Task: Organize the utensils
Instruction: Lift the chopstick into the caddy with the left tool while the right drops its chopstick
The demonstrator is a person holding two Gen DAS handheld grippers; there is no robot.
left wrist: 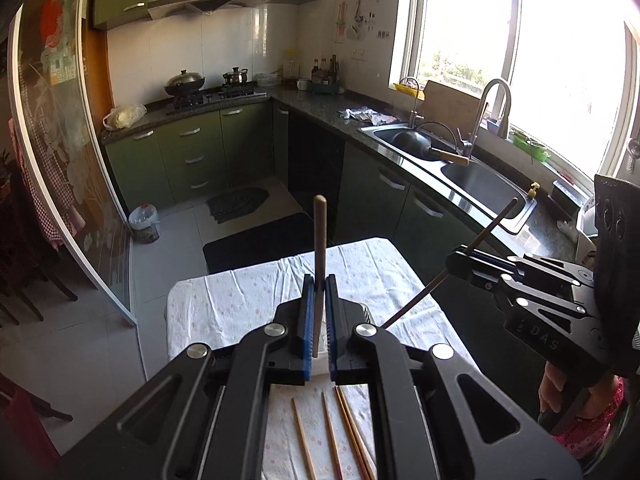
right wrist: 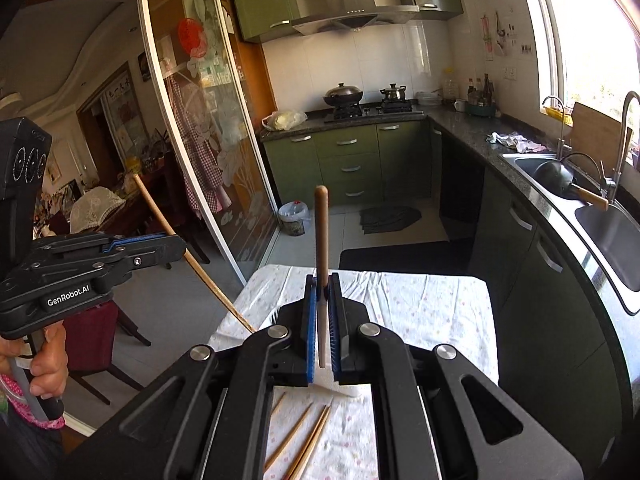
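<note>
My left gripper (left wrist: 319,286) is shut on a brown chopstick (left wrist: 320,240) that stands upright between its blue pads, above the cloth-covered table (left wrist: 240,300). My right gripper (right wrist: 323,284) is shut on another brown chopstick (right wrist: 321,232), also upright. Each gripper shows in the other's view: the right gripper (left wrist: 460,262) with its slanted chopstick (left wrist: 492,220), the left gripper (right wrist: 176,246) with its chopstick (right wrist: 160,216). Several loose chopsticks (left wrist: 332,432) lie on the cloth below the grippers; they also show in the right wrist view (right wrist: 304,440). A white object under the jaws is mostly hidden.
The small table (right wrist: 420,300) has a white flowered cloth. A green kitchen counter with a double sink (left wrist: 460,160) runs along the right; a stove (left wrist: 212,94) with pots is at the back. A glass sliding door (right wrist: 208,140) stands left. Dark mats (left wrist: 256,240) lie on the floor.
</note>
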